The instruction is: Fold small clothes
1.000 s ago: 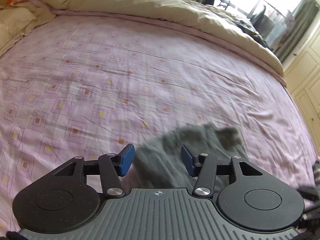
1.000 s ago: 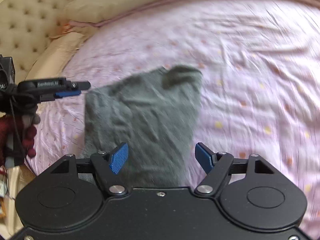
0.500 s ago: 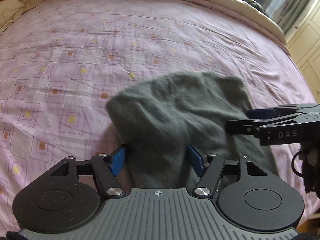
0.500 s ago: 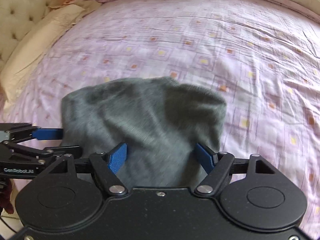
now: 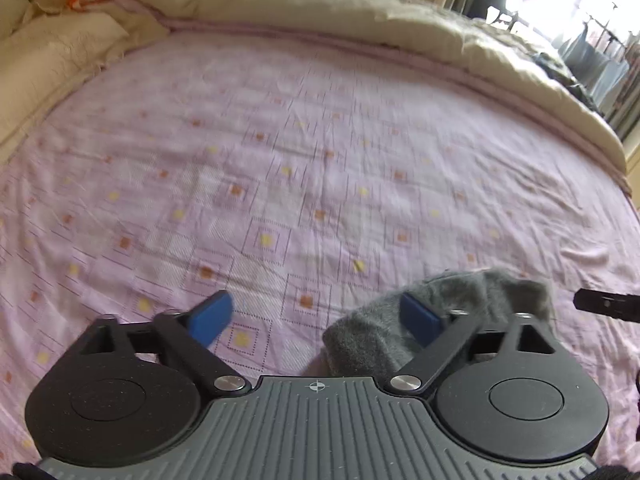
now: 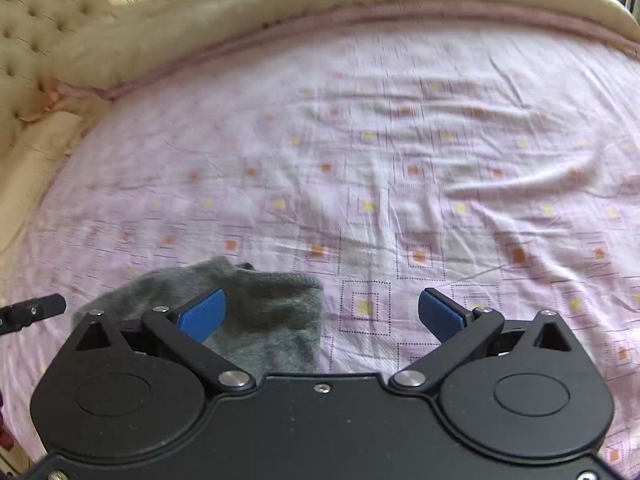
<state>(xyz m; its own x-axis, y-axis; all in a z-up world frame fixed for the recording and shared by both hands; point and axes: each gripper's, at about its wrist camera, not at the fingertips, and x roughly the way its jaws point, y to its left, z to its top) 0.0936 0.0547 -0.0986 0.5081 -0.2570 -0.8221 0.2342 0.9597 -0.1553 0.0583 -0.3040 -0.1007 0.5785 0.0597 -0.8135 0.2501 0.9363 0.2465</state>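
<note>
**Grey knit bundle on the pink sheet, both tongs spread wide**

The left gripper [image 5: 316, 320] has its two blue pads far apart with nothing between them. Its left pad [image 5: 211, 318] sits at about 8 o'clock of the left wrist view, over bare sheet; its right pad [image 5: 420, 320] sits at about 4 o'clock, in front of the grey garment [image 5: 472, 300]. Whether that pad touches the cloth cannot be told.

The grey garment, a small fuzzy knit piece, lies bunched in a low heap on the pink bedsheet [image 5: 300, 140], at 4 to 5 o'clock in the left wrist view and partly hidden behind the gripper's linkage. A dark fingertip of the other tool pokes in at 3 o'clock, just beside the heap's right end.

In the right wrist view the same garment [image 6: 272, 304] lies at about 7 o'clock, its near part hidden under the tool body. The right gripper [image 6: 322, 314] is likewise spread wide and holds nothing: its left pad [image 6: 202, 314] is in front of the cloth, its right pad [image 6: 442, 314] over bare sheet at 5 o'clock. A black fingertip of the left tool enters at 9 o'clock, near the heap's left end.

The sheet is creased and printed with small orange and yellow squares. A cream quilt [image 5: 320, 4] is rolled along the far edge from 10 to 2 o'clock, and a tufted cream headboard [image 6: 28, 40] stands at 10 o'clock in the right wrist view. Curtains [image 5: 600, 64] hang at 2 o'clock in the left view.
</note>
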